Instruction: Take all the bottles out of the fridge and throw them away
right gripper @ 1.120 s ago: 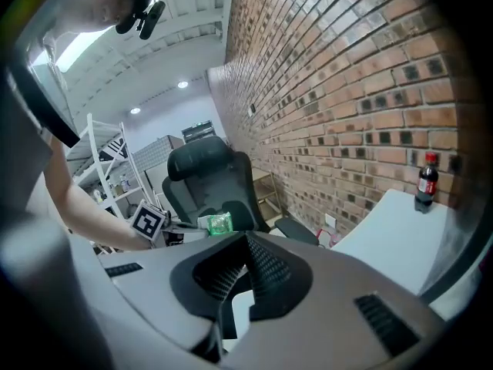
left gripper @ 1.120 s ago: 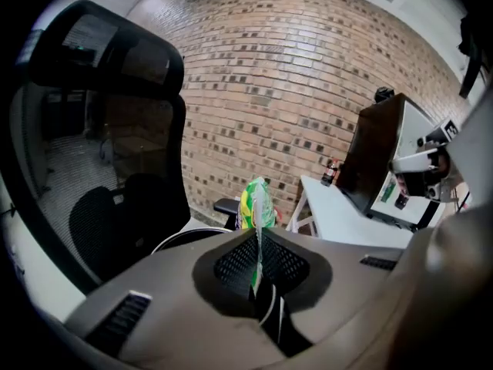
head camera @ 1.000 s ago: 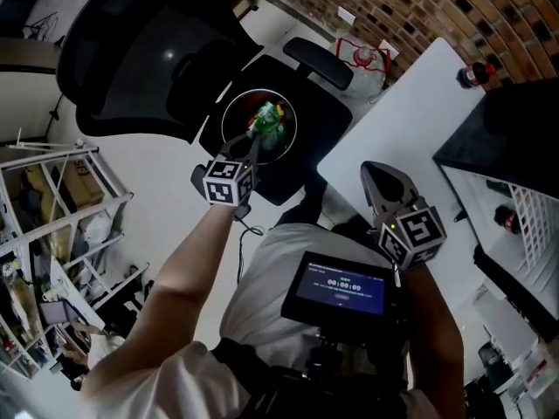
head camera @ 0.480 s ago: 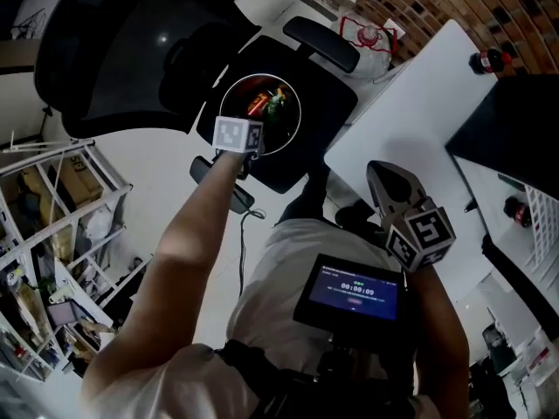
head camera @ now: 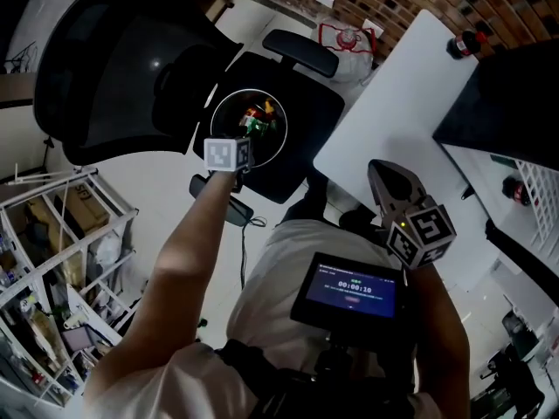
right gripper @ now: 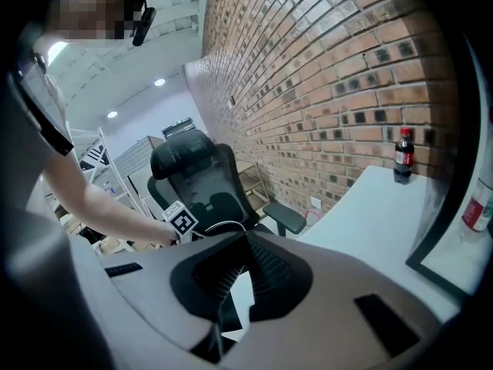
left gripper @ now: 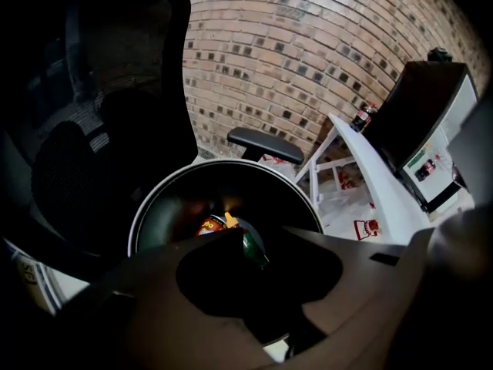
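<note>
A round white-rimmed bin point(head camera: 220, 112) stands on the black office chair's seat point(head camera: 306, 120). Red and green bottles point(head camera: 256, 120) lie in it, and the left gripper view shows them point(left gripper: 218, 223) too. My left gripper point(head camera: 238, 140) hangs over the bin's near rim point(left gripper: 154, 199). Its jaws have just been opening, and this gripper point(left gripper: 260, 237) holds nothing. My right gripper point(head camera: 380, 168) is shut and empty over the white table's edge point(head camera: 349, 160); in its own view the tips point(right gripper: 246, 236) meet. A cola bottle point(head camera: 463, 44) stands on the table. Another bottle point(head camera: 514, 188) sits in the open fridge point(head camera: 515, 85).
The chair's tall mesh back point(head camera: 113, 68) and armrest point(head camera: 301, 51) flank the bin. A red-and-white bag point(head camera: 348, 37) lies on the floor by the brick wall. Wire shelving point(head camera: 61, 260) fills the left side. A screen device point(head camera: 349, 291) hangs on the person's chest.
The left gripper came down over the bin with a green bottle and let it go. The bottle now lies in the bin. The right gripper barely moved.
</note>
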Available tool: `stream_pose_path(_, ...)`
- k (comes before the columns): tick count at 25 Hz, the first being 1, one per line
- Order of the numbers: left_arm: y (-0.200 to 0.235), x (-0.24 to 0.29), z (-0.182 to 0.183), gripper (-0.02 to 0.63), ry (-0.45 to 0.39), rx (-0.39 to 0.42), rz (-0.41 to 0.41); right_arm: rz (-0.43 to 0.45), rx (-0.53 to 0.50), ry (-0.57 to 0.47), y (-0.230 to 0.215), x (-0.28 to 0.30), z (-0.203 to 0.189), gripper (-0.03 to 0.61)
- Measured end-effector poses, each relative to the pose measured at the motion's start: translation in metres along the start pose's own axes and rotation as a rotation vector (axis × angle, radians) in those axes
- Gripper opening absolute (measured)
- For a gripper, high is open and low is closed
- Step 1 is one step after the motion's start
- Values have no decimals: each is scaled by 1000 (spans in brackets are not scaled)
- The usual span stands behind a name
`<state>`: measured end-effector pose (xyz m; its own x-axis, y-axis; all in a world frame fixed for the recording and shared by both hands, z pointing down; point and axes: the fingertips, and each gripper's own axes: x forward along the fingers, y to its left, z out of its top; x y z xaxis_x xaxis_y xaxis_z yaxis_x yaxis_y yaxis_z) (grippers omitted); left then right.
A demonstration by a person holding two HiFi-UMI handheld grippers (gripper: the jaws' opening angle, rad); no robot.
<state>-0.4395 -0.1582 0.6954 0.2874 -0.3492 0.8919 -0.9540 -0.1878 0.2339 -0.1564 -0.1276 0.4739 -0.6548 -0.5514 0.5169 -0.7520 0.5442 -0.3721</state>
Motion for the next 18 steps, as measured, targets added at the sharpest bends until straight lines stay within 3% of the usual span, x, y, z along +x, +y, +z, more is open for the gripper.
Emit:
stream_pose_path(4,-14,-17,17,11,-119,40,-37,-14,8,-26,-3,-8,1,6)
stream_pose_path(12,-93,-79,66,11,-420,197,-212,-78,25,-107,-19,-38,4,6)
stream_pose_path(18,-173,-117,98,11,-534,294,-344,-139,46,-180,-33,-69,2,6)
